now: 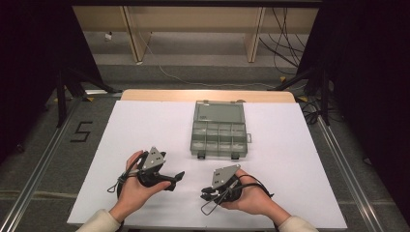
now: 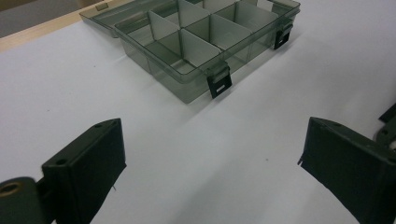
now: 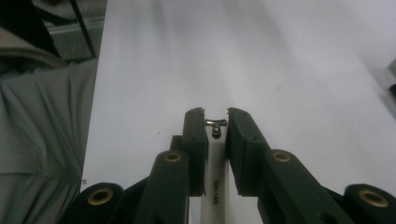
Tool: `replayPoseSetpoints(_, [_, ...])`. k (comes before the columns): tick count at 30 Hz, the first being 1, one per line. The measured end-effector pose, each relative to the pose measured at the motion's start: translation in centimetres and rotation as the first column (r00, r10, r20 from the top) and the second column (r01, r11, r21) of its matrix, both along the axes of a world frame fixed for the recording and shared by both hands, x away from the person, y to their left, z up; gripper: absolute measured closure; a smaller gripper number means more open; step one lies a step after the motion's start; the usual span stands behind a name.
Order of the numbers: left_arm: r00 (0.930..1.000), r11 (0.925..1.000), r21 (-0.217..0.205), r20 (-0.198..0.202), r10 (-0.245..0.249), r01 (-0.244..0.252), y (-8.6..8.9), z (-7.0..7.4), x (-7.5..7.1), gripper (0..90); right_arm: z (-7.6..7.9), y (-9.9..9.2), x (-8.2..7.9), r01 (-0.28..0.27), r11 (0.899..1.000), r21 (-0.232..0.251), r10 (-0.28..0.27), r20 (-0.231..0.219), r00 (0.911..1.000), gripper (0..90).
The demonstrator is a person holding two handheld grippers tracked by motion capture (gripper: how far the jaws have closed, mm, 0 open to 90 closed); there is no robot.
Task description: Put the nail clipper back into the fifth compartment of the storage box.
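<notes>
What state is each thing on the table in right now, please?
Box: lid open and laid back flat, compartments look empty, both front latches hanging loose.
Left tongs: open, nothing between the jaws, pointed toward the box.
Right tongs: shut on a small white bar with a metal tip.
Table: covered with a white sheet.

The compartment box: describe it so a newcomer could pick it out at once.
Start from the white sheet covering the table and look to the middle of its far half. There lies the compartment box, a smoky see-through plastic case with its lid folded open flat behind it. Upright dividers and two black latches on its near edge set it apart from the grippers nearer the person.
</notes>
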State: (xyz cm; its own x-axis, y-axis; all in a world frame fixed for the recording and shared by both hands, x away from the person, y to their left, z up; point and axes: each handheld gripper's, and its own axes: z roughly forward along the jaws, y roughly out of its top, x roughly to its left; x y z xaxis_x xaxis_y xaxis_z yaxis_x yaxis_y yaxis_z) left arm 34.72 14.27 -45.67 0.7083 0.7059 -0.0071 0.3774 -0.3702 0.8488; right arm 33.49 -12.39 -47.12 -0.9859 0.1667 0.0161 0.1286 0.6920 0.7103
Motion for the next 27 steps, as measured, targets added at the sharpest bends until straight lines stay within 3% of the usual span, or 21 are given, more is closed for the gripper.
replayPoseSetpoints(2, [1.0000, 0.9999, 0.013, 0.006, -0.002, 0.002, 0.1, 0.0, 0.0, 5.4, 0.3, -0.2, 0.2, 0.025, 0.999, 0.028, -0.025, 0.001, 0.9997, 77.9])
replayPoseSetpoints(11, [1.0000, 1.0000, 0.001, 0.002, 0.004, -0.004, 0.1, 0.0, 0.1, 5.6, 0.9, -1.0, 0.7, 0.125, 0.987, 0.100, -0.124, -0.012, 0.9922, 77.9])
replayPoseSetpoints(20, [0.9999, 0.9999, 0.015, 0.009, 0.007, -0.007, 0.2, 0.1, 0.1, 5.7, 1.3, -1.4, 1.1, 0.170, 0.978, 0.123, -0.171, -0.007, 0.9853, 77.9])
replayPoseSetpoints(27, [0.9999, 0.9999, -0.008, 0.002, 0.013, -0.013, 0.1, 0.0, 0.1, 5.7, 1.7, -1.8, 1.3, 0.204, 0.969, 0.142, -0.206, -0.003, 0.9786, 77.9])
